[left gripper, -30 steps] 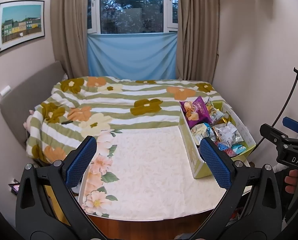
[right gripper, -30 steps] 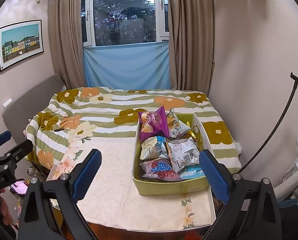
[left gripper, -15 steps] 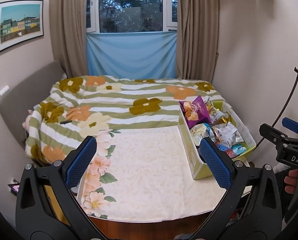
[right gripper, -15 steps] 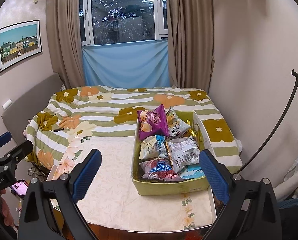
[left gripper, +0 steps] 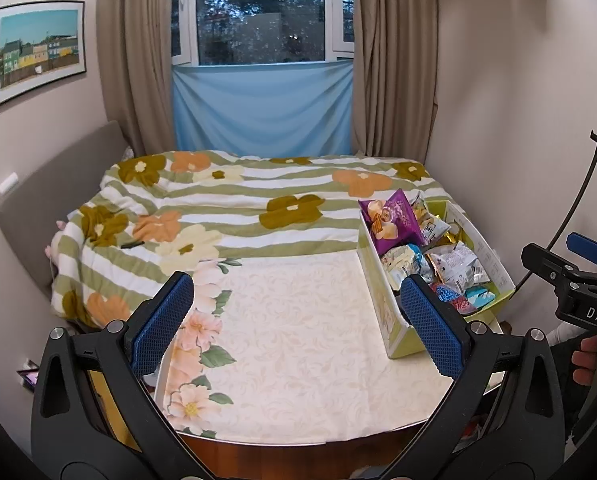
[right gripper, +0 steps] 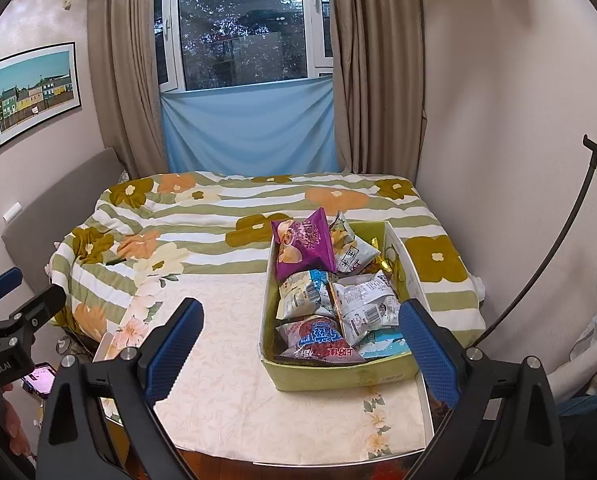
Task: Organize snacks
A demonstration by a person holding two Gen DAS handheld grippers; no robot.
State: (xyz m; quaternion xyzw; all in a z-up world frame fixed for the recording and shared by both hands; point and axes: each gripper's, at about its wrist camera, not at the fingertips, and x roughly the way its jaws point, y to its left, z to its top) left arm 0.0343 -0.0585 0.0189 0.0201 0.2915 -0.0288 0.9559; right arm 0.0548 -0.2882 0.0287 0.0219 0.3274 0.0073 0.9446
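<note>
A green cardboard box (right gripper: 338,376) stands on the right part of a table, full of several snack packets. A purple chip bag (right gripper: 304,246) leans upright at its far end; a red and blue packet (right gripper: 318,338) lies at the near end. The box also shows in the left wrist view (left gripper: 394,328), with the purple bag (left gripper: 392,220). My right gripper (right gripper: 298,344) is open and empty, held back just short of the box's near wall. My left gripper (left gripper: 296,322) is open and empty above the bare table, left of the box.
The table has a cream floral cloth (left gripper: 298,340) and a rounded front edge. Behind it is a bed with a green striped flower blanket (right gripper: 218,216). A wall is close on the right. A phone (right gripper: 38,376) lies low at the left.
Both grippers have shifted only slightly; the view has drifted a little. Both stay open and empty.
</note>
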